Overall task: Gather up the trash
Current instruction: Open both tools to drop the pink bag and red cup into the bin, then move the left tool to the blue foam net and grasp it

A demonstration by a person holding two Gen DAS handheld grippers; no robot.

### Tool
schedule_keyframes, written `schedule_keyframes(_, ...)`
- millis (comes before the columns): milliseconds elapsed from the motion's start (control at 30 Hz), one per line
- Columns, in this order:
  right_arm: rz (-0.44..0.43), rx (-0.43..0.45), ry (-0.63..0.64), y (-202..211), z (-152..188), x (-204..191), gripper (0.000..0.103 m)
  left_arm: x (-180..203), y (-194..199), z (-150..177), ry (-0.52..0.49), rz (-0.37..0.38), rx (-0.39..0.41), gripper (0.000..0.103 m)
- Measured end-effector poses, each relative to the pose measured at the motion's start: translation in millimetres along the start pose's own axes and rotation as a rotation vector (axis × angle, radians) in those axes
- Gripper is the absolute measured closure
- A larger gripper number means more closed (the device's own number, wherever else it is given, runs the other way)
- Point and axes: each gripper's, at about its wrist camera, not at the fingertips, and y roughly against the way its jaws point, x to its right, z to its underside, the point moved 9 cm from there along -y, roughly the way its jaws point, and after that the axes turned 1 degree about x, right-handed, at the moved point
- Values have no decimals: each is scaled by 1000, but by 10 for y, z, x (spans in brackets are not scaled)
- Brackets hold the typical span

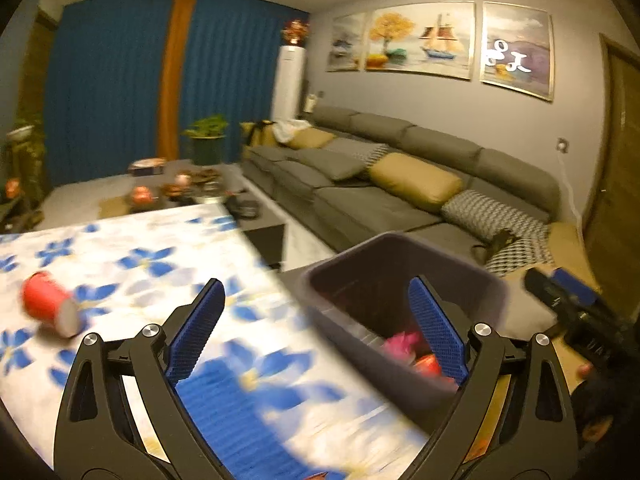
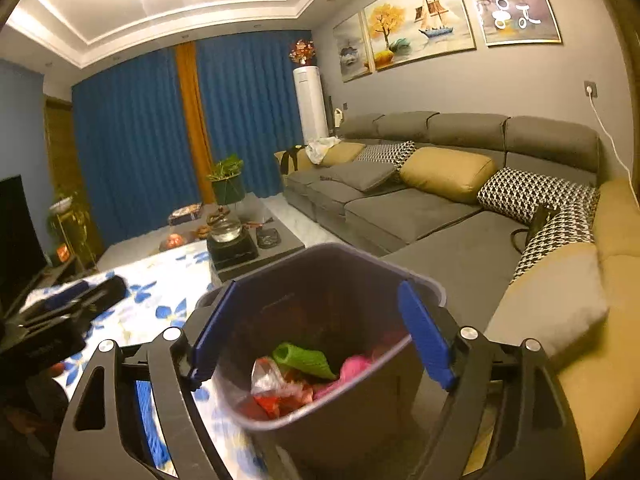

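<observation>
A red paper cup [image 1: 50, 305] lies on its side on the table's blue-flowered cloth [image 1: 160, 264], left of my left gripper [image 1: 316, 292]. That gripper is open with nothing between its pads, above the table's right edge. A dark grey bin [image 1: 384, 238] stands just right of the table and holds pink and red scraps [image 1: 404, 342]. My right gripper [image 2: 318, 284] hangs open over the bin [image 2: 332, 247], empty. Inside lie a green piece [image 2: 304, 360], pink trash [image 2: 356, 366] and a clear plastic bag [image 2: 268, 376]. Each gripper shows at the edge of the other's view, the right gripper [image 1: 568, 292] and the left gripper [image 2: 72, 296].
A long grey sofa [image 2: 400, 208] with tan and houndstooth cushions runs along the right wall behind the bin. A dark coffee table [image 2: 256, 240] with a glass kettle and small items stands beyond the flowered table. A potted plant [image 2: 228, 180] and blue curtains are farther back.
</observation>
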Motion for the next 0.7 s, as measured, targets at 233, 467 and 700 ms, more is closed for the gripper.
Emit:
schedule_keyframes(233, -32, -15, 5, 225, 247, -235, 20, -569, 400, 436, 5, -112, -87, 11)
schedule_keyframes(467, -44, -50, 17, 280, 415, -416, 20, -627, 363, 923, 38, -99, -236, 11)
schedule_keyframes(700, -40, -41, 37, 384, 460, -495, 20, -476, 142, 1136, -10, -102, -322, 11)
